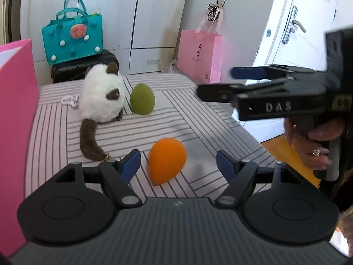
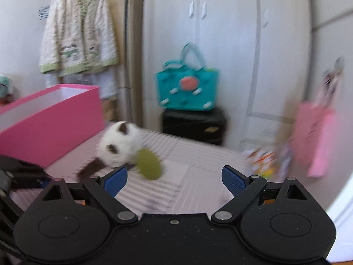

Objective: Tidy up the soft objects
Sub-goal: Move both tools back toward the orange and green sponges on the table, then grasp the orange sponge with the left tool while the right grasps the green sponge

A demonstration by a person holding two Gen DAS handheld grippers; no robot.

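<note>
The left gripper (image 1: pixel 178 165) is released, and the orange egg (image 1: pixel 167 160) lies on the striped bed (image 1: pixel 187 108) between its pads (not pressed). The right gripper (image 2: pixel 174 182) is released too, with nothing in it. The green egg (image 1: pixel 142 98) stands near the bed's far edge, beside the plush cat (image 1: pixel 102 97). A pink box (image 2: pixel 48 121) sits at the left edge.

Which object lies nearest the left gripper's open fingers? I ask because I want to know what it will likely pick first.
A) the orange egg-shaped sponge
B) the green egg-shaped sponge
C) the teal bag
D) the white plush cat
A: in the left wrist view the orange egg-shaped sponge lies on the striped cloth just ahead of the left gripper, whose jaws stand open, untouched by either pad.
</note>
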